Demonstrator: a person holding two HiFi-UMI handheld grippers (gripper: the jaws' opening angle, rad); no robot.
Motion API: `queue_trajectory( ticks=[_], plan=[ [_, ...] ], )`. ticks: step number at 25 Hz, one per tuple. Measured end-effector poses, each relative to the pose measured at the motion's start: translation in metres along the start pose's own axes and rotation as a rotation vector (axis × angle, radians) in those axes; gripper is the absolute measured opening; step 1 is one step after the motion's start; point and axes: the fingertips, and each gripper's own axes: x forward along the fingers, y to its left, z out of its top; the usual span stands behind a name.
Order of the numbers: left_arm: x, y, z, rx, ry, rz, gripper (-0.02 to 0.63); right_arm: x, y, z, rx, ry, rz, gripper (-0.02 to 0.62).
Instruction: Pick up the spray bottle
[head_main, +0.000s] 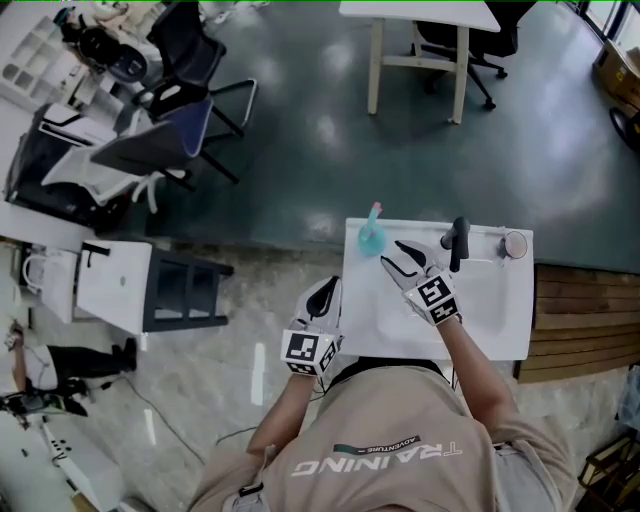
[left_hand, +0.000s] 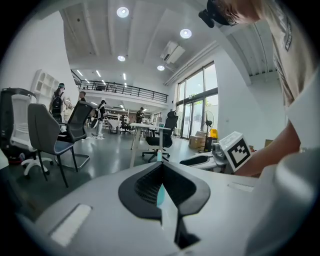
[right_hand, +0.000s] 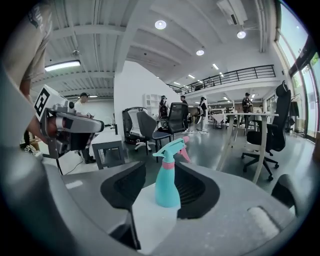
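A teal spray bottle (head_main: 371, 238) with a pink trigger stands upright at the far left corner of the white table (head_main: 480, 320). My right gripper (head_main: 393, 255) reaches toward it from the near right. In the right gripper view the bottle (right_hand: 166, 180) stands between the wide-open jaws of the right gripper (right_hand: 167, 171), and neither pad presses on it. My left gripper (head_main: 325, 290) hangs at the table's near left edge with its jaws together and nothing in them. In the left gripper view only a thin teal strip of the bottle (left_hand: 160, 194) shows past the left gripper (left_hand: 161, 167).
A black upright object (head_main: 458, 243) and a small round item (head_main: 514, 245) sit at the table's far edge, right of the bottle. Wooden boards (head_main: 585, 310) adjoin the table on the right. A low white cabinet (head_main: 115, 285) and office chairs (head_main: 160, 140) stand to the left.
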Motion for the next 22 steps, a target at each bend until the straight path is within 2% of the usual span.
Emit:
queue_trajectory(
  ticks=[11,22],
  plan=[
    [0.005,0.02,-0.009,-0.025,0.025,-0.007,0.018,0.057,-0.015,-0.014,0.02,0.054,0.001,0.193],
    [0.014,0.036,-0.013,-0.054,0.028,-0.002,0.018,0.079,-0.016,-0.013,0.011,0.055,0.019,0.193]
  ],
)
